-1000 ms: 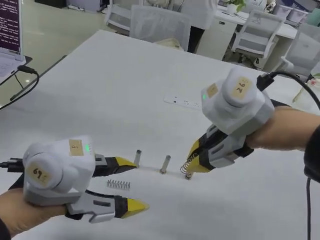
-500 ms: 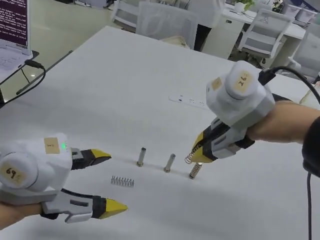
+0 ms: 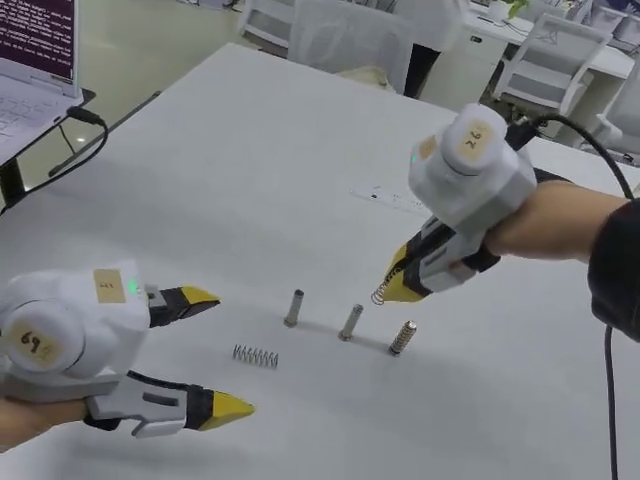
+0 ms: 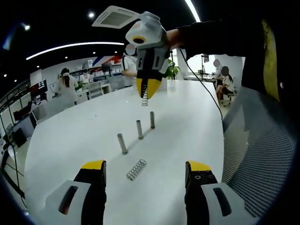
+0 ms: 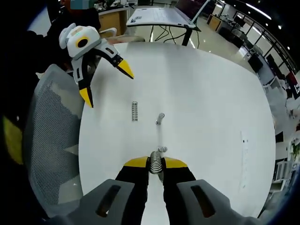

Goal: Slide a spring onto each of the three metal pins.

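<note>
a spring (image 5: 155,161) is pinched in right gripper (image 3: 388,292), pins (image 3: 350,322) close below its tips. left gripper (image 3: 222,351) is held spread, loose spring (image 3: 256,356) lying ahead.

three metal pins (image 3: 294,307), three springs (image 3: 256,356), two tongs (image 3: 228,350) and one laptop (image 3: 30,70).

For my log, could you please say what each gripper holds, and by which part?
The right gripper pinches a spring by one end between its jaws; the left gripper is open, holding nothing.
</note>
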